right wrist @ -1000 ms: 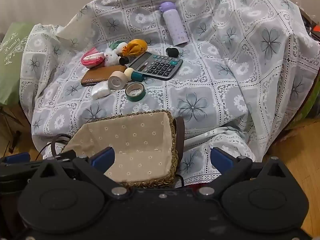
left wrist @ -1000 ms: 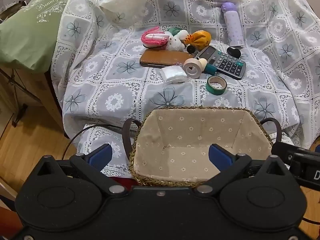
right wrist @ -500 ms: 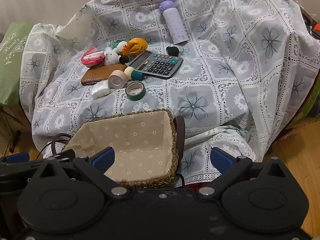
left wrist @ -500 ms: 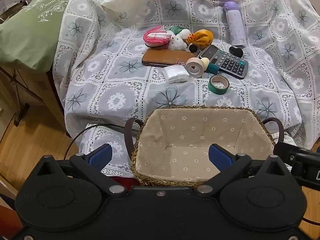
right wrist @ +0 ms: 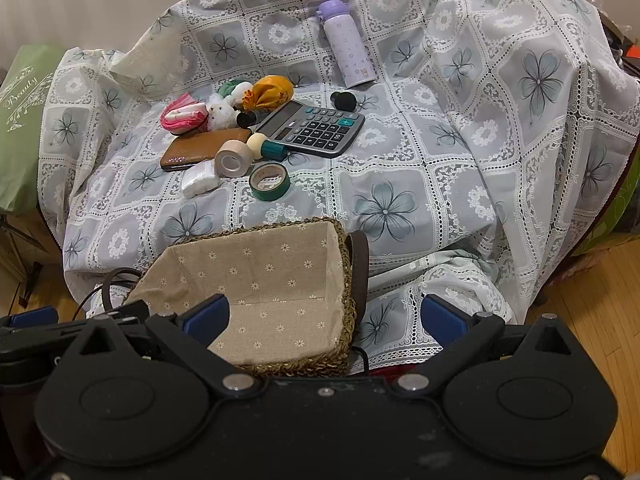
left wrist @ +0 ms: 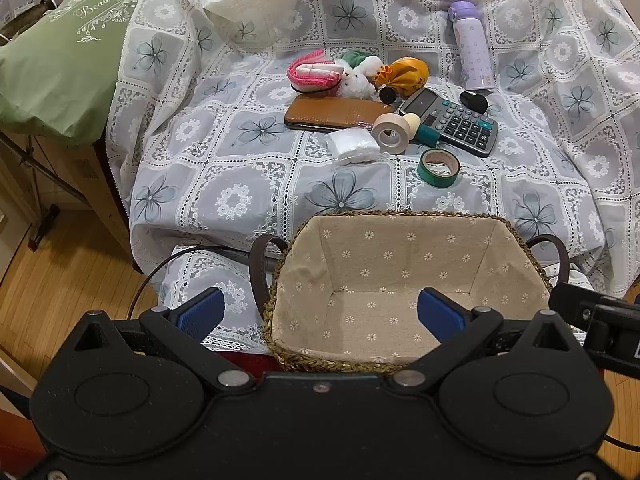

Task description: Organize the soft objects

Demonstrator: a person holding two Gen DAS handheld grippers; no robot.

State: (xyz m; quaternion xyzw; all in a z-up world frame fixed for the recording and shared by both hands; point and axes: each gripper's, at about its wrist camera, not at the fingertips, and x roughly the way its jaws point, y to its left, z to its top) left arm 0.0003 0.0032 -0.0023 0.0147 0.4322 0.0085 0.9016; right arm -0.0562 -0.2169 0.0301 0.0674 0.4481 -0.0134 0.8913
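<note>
A woven basket (left wrist: 408, 216) (right wrist: 344, 248) with a beige flowered lining stands empty at the near edge of the cloth-covered surface. Farther back lie soft things: a pink pouch (left wrist: 310, 74) (right wrist: 182, 118), a white plush toy (left wrist: 358, 82) (right wrist: 220, 114), an orange pouch (left wrist: 406, 74) (right wrist: 270, 92) and a white packet (left wrist: 354, 146) (right wrist: 199, 180). My left gripper (left wrist: 320, 314) is open and empty, low over the basket's near rim. My right gripper (right wrist: 326, 318) is open and empty at the basket's right corner.
Hard items lie among the soft ones: a brown wallet (left wrist: 336, 114), a calculator (left wrist: 452, 120), a beige tape roll (left wrist: 390, 134), a green tape roll (left wrist: 438, 168), a purple bottle (left wrist: 472, 46). A green pillow (left wrist: 60, 56) sits at left. Wood floor lies below.
Both views have shifted slightly, with the objects sitting a little lower in frame. Both grippers stay open and empty.
</note>
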